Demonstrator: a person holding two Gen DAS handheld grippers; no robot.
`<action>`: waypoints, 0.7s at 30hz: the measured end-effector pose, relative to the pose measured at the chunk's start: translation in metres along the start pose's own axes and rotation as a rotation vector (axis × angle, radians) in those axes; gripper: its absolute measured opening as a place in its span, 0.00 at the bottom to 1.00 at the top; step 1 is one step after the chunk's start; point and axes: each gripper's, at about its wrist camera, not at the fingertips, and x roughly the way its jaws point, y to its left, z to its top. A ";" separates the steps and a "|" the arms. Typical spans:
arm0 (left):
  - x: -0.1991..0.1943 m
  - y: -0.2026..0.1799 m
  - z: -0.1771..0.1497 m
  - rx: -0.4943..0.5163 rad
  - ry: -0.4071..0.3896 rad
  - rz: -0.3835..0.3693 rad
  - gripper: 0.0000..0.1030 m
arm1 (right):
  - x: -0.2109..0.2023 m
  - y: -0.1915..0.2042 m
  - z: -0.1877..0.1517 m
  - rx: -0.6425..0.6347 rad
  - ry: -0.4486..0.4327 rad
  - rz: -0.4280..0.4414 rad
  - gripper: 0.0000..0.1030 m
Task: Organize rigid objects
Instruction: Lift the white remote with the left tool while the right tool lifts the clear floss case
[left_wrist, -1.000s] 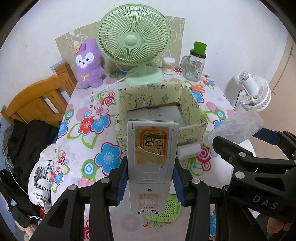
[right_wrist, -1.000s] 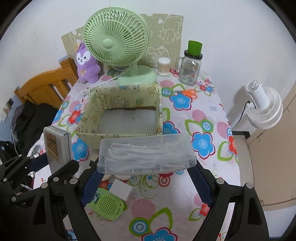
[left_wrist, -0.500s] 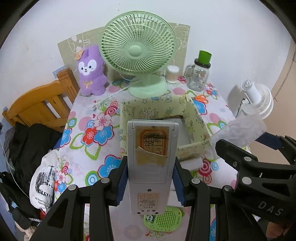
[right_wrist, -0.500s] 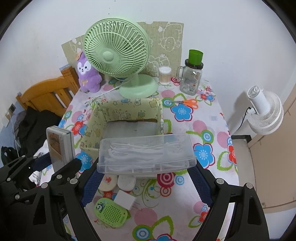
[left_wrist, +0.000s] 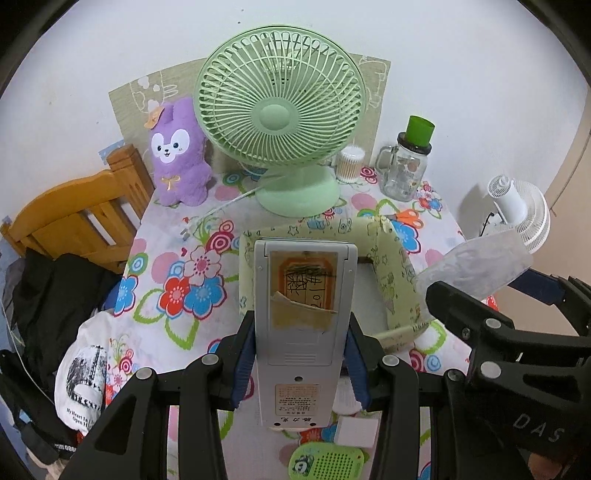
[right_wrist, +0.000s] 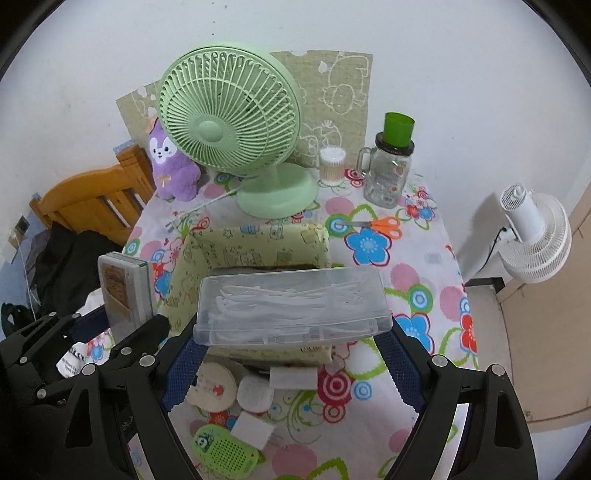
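My left gripper (left_wrist: 301, 363) jaws clamp a grey rectangular plastic remote (left_wrist: 304, 325), held upright above the near wall of the yellow-green cartoon-print fabric bin (left_wrist: 397, 266). My right gripper (right_wrist: 291, 354) jaws, spread wide, pinch the ends of a clear plastic lidded case (right_wrist: 291, 306) over that bin's near edge. Bare flowered counter (right_wrist: 417, 258) lies to the bin's right, up to its edge. The remote's orange label carries scribbled-over writing I cannot read; the other gripper reads "DAS".
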 end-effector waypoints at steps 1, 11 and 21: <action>0.002 0.000 0.003 0.000 -0.002 -0.002 0.44 | 0.002 0.000 0.002 0.002 0.001 0.004 0.87; 0.023 0.004 0.023 -0.008 0.002 -0.012 0.44 | 0.022 0.001 0.025 0.014 0.005 0.004 0.87; 0.061 0.004 0.034 -0.004 0.053 -0.031 0.44 | 0.052 -0.002 0.036 0.023 0.052 -0.013 0.87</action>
